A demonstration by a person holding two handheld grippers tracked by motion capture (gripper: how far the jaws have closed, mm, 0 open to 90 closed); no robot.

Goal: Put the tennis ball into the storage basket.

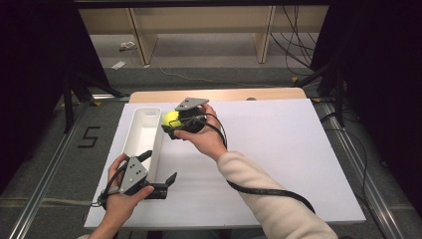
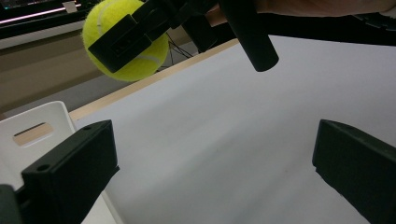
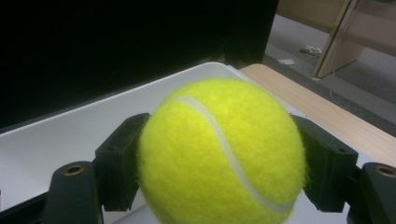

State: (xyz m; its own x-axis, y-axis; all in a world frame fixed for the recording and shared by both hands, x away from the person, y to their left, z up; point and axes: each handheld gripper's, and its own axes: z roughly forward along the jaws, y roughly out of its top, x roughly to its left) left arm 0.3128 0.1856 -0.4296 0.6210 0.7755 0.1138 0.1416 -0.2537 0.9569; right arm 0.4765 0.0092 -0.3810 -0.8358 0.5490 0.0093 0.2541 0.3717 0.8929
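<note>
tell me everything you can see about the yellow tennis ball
The fuzzy yellow-green tennis ball is round, felt-covered, with a curved white seam running across its face. It is clamped between the two black jaws of the right gripper, one pressing each side, and is held off the white table surface, right at the near edge of the long white plastic tray. In the left gripper view it shows high up, a black jaw across its front. No damage or print is visible.

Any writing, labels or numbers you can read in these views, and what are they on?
"5": black mark on the grey floor, left of the table.
Tennis ball in the right tool: a white seam, no readable brand.
White tray: no text.
Left tool: no readable label.
Papers on the far floor: too small to read.
</note>
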